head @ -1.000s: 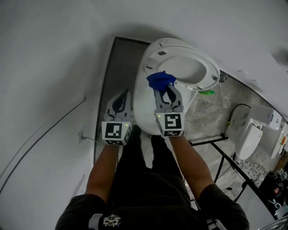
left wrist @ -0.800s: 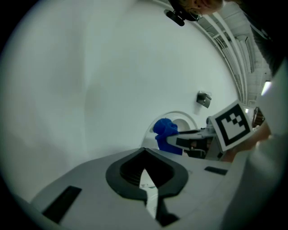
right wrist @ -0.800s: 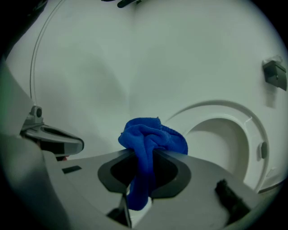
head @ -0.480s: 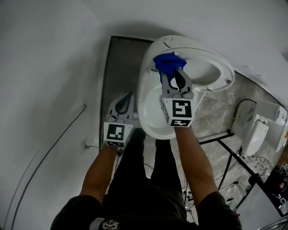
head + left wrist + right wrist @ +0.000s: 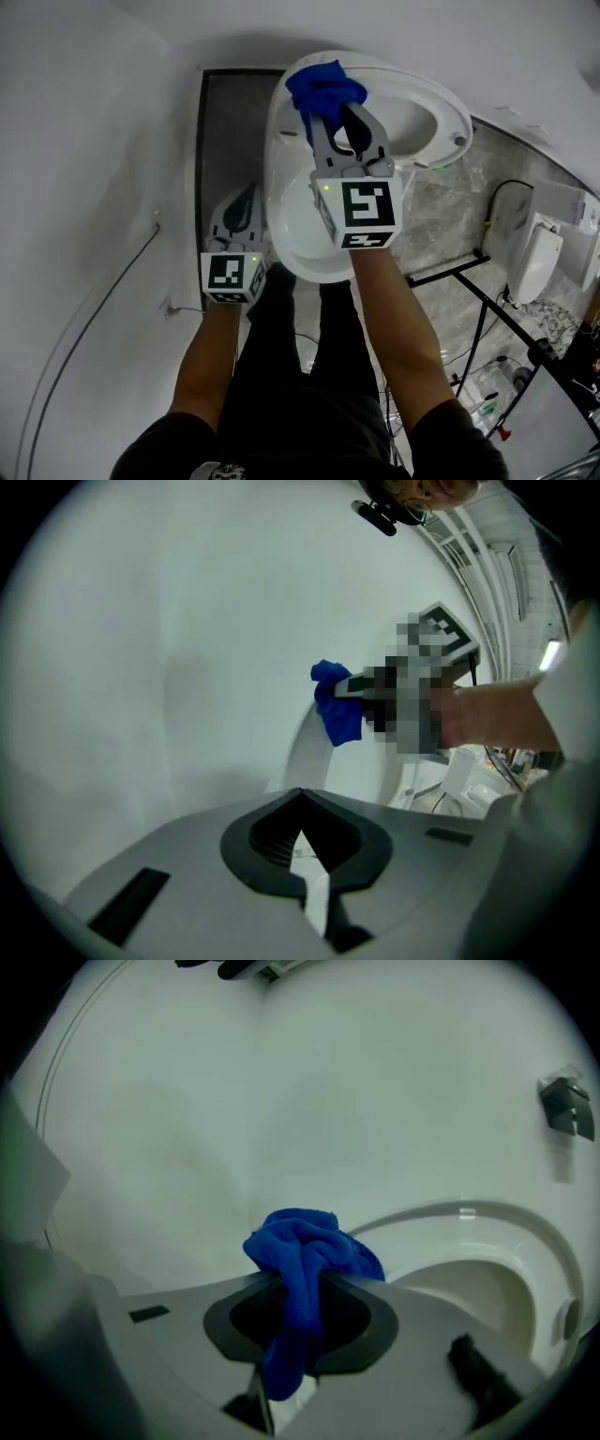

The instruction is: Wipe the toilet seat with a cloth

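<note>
Head view is showing the blue cloth (image 5: 323,89) bunched up at the far rim of the toilet seat (image 5: 457,117). My right gripper (image 5: 336,117) is squeezing the cloth tight, I think so it is not slipping while rubbing. My left gripper (image 5: 246,192) is hanging beside the bowl, closed with nothing inside, out of the way. I am not seeing whether the cloth is really touching the seat, because the tongs are covering that spot.
</note>
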